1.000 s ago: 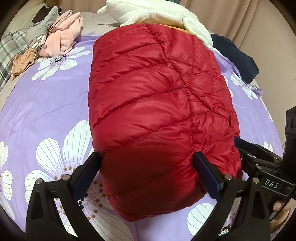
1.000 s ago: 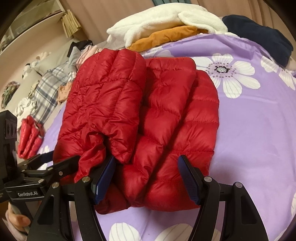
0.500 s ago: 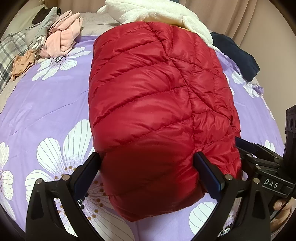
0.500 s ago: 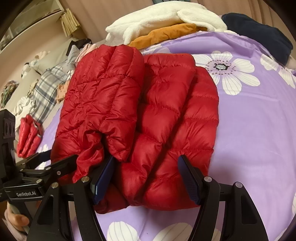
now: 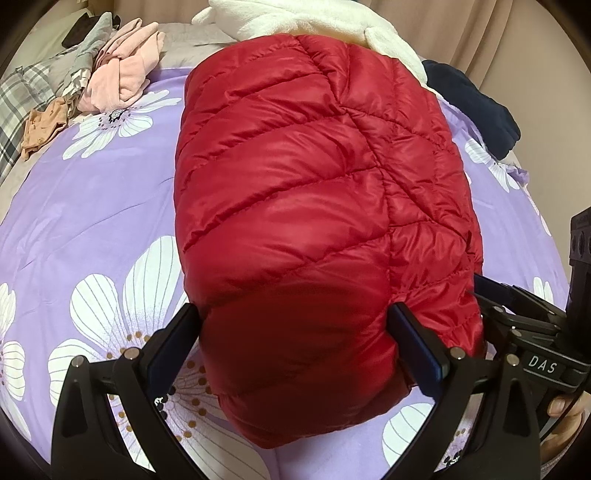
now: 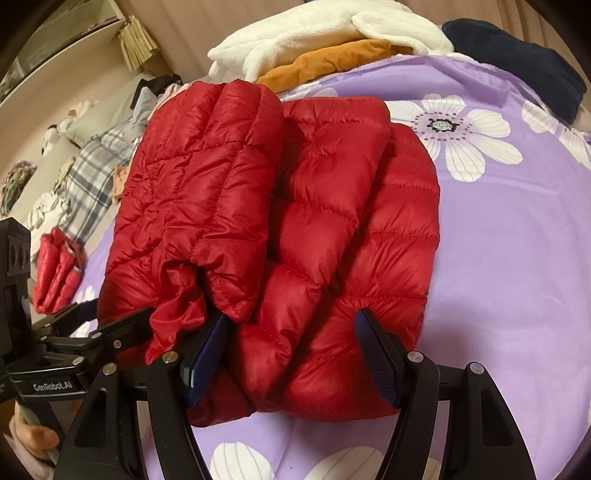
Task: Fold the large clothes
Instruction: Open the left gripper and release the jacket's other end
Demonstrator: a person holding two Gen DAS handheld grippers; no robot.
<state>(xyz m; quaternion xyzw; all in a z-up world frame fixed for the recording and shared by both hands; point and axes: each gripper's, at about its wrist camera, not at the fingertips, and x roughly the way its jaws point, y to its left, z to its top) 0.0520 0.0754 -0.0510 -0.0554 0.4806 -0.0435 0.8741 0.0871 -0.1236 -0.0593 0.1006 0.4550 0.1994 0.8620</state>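
Note:
A red quilted down jacket (image 5: pixel 314 206) lies folded into a thick bundle on the purple flowered bedspread (image 5: pixel 92 206). In the right wrist view the jacket (image 6: pixel 288 236) shows two stacked folded layers. My left gripper (image 5: pixel 295 343) is open, its fingers straddling the near end of the bundle. My right gripper (image 6: pixel 291 350) is open too, its fingers either side of the jacket's near edge. Each gripper shows in the other's view, the right gripper (image 5: pixel 517 325) at the right and the left gripper (image 6: pixel 74 343) at the left.
A white fleece (image 5: pixel 314 18) and an orange garment (image 6: pixel 332 61) lie behind the jacket. A navy garment (image 5: pixel 476 107) sits at the far right. Pink and plaid clothes (image 5: pixel 118 70) are piled at the far left. A small red folded item (image 6: pixel 55 273) lies left.
The jacket bundle looks slightly larger and closer in both views, and has settled a little. Both grippers stay open around its near end.

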